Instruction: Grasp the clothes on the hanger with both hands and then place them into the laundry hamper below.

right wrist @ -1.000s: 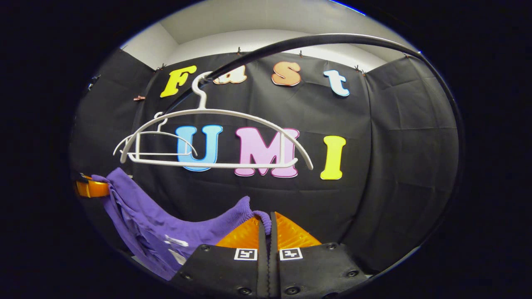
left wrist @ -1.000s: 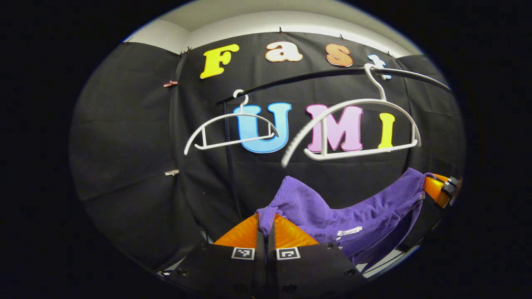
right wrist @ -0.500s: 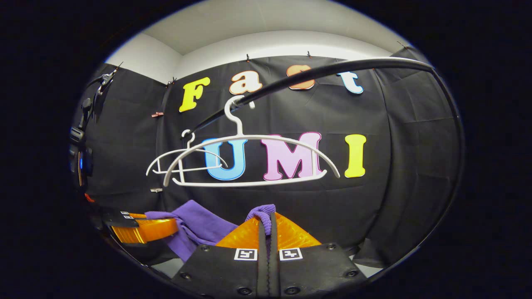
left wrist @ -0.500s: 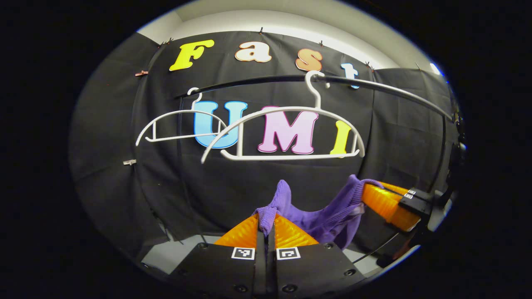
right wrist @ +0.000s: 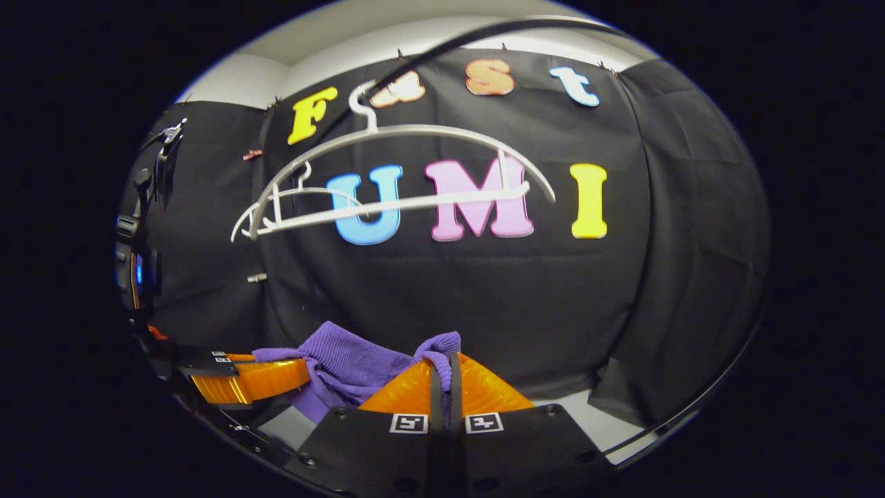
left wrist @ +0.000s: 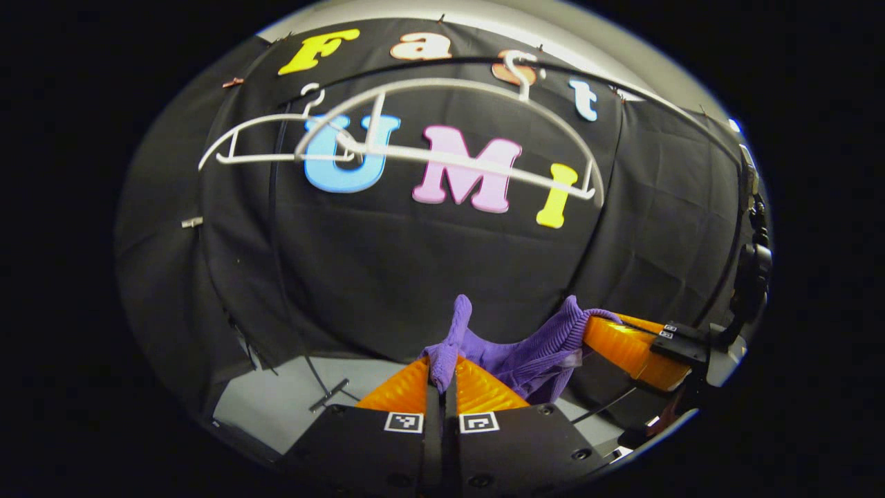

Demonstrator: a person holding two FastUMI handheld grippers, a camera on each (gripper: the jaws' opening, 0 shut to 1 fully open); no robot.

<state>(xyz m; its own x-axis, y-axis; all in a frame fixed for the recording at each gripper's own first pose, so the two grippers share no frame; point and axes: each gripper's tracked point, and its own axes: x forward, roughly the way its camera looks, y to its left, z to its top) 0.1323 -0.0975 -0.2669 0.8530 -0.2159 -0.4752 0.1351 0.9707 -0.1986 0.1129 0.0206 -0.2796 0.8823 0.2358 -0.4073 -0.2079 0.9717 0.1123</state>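
where both jaws meet, purple garment pinched

Black cloth wall creased, clipped below white upper wall; grey floor.

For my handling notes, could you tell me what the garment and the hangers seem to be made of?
Garment: purple ribbed knit, matte and soft; fine ribs show and it sags between the left gripper and right gripper. Hangers: probably white moulded plastic, smooth with a slight sheen; coated metal can't be excluded.
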